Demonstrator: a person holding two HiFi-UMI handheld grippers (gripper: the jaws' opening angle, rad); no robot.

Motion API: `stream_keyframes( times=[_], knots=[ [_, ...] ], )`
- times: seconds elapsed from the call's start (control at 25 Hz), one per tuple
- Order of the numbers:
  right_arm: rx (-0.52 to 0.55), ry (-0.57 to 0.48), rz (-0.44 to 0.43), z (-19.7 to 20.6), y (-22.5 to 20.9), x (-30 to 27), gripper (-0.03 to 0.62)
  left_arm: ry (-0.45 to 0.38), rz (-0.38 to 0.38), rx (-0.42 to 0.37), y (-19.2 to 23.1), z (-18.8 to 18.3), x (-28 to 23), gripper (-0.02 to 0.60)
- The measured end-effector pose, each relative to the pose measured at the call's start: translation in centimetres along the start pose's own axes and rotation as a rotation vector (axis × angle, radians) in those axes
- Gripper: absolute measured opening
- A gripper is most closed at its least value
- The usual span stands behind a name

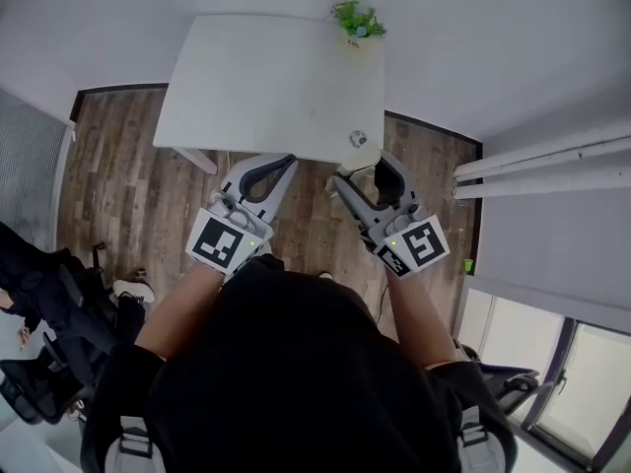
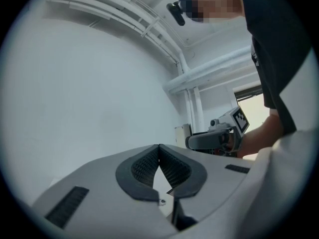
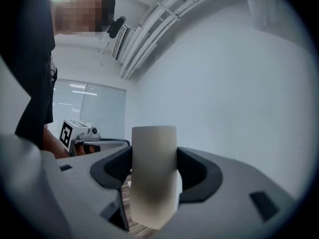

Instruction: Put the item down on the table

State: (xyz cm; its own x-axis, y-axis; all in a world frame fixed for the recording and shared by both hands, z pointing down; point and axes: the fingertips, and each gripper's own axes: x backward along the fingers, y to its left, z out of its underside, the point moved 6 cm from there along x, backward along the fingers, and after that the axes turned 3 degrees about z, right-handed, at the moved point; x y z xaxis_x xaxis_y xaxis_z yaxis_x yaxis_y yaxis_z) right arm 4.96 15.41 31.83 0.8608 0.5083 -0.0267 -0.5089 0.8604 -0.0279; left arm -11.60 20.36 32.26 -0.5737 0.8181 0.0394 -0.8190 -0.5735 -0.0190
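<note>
My right gripper (image 1: 360, 167) is shut on a cream-white cylinder (image 1: 363, 157), held just off the near right corner of the white table (image 1: 266, 87). In the right gripper view the cylinder (image 3: 153, 176) stands upright between the dark pads, filling the gap of the right gripper (image 3: 153, 159). The left gripper (image 1: 285, 160) hovers beside it over the wooden floor, near the table's front edge. In its own view the left gripper (image 2: 159, 147) has its ribbed pads meeting at the tips with nothing between them. Both gripper views look up at a white wall.
A small green plant (image 1: 357, 20) stands at the table's far right corner. A small round object (image 1: 357, 138) lies near the table's front right corner. A black office chair (image 1: 39, 304) is on the floor at the left. White pipes (image 1: 542, 166) run along the right wall.
</note>
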Motion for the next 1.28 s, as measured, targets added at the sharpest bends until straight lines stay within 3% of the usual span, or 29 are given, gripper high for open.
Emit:
stream_keyframes(
  times=[0.32,0.6,0.88,1.28],
  knots=[
    [-0.012,0.001,0.099,-0.2,0.7,-4.4,0.282,0.005,0.087,0.001,5.8,0.4,0.3,-0.006],
    [-0.019,0.005,0.151,0.1,0.0,-6.2,0.282,-0.012,0.111,0.01,8.4,1.0,-0.6,-0.006],
    [-0.035,0.015,0.184,1.3,-3.6,-6.8,0.282,-0.014,0.114,0.015,9.5,1.3,-3.4,-0.006],
    [-0.062,0.04,0.186,2.3,-12.5,-9.4,0.282,0.025,0.096,0.005,12.4,2.2,-10.8,-0.006]
  ],
)
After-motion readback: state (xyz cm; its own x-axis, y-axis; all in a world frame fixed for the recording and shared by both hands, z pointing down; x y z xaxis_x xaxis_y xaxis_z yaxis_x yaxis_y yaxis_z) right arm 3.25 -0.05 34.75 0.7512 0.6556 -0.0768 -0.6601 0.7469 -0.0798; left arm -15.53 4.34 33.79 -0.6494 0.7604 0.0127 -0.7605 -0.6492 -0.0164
